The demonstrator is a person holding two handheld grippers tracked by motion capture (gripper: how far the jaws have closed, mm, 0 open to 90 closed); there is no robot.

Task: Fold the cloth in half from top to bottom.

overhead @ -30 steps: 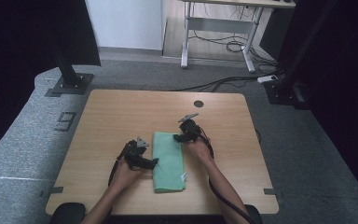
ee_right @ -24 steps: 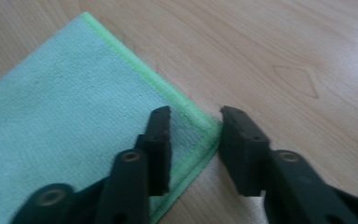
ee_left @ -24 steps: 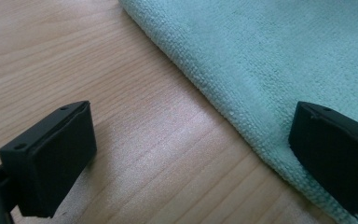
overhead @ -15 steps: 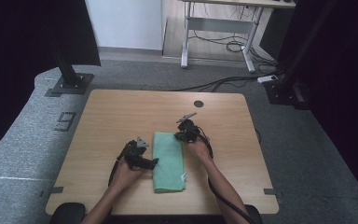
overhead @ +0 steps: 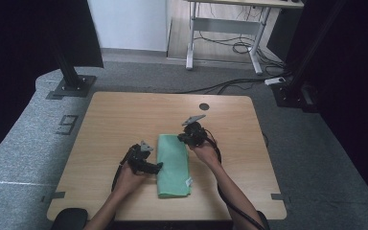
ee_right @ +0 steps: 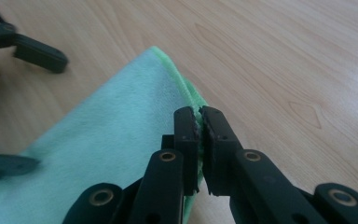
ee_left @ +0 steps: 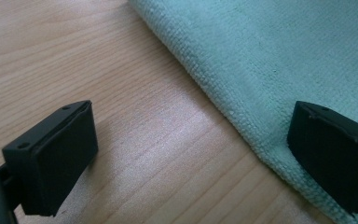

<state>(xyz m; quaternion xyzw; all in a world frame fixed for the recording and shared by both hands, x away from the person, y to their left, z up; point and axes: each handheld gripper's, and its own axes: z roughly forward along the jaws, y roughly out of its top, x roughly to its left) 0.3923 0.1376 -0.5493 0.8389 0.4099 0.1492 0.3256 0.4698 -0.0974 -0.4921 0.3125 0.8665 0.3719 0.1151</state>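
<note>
Right gripper (ee_right: 199, 122) pinching far right corner of towel (overhead: 173, 165); left gripper (overhead: 154, 167) released astride towel's left edge; towel's long axis running toward the person.

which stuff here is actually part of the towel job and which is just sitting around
In the job:
- green towel, folded on the table
- right claw, shut on the towel's edge
- left claw, open at the other edge

Just there:
- desk frame
- floor cables
- black stand
</note>
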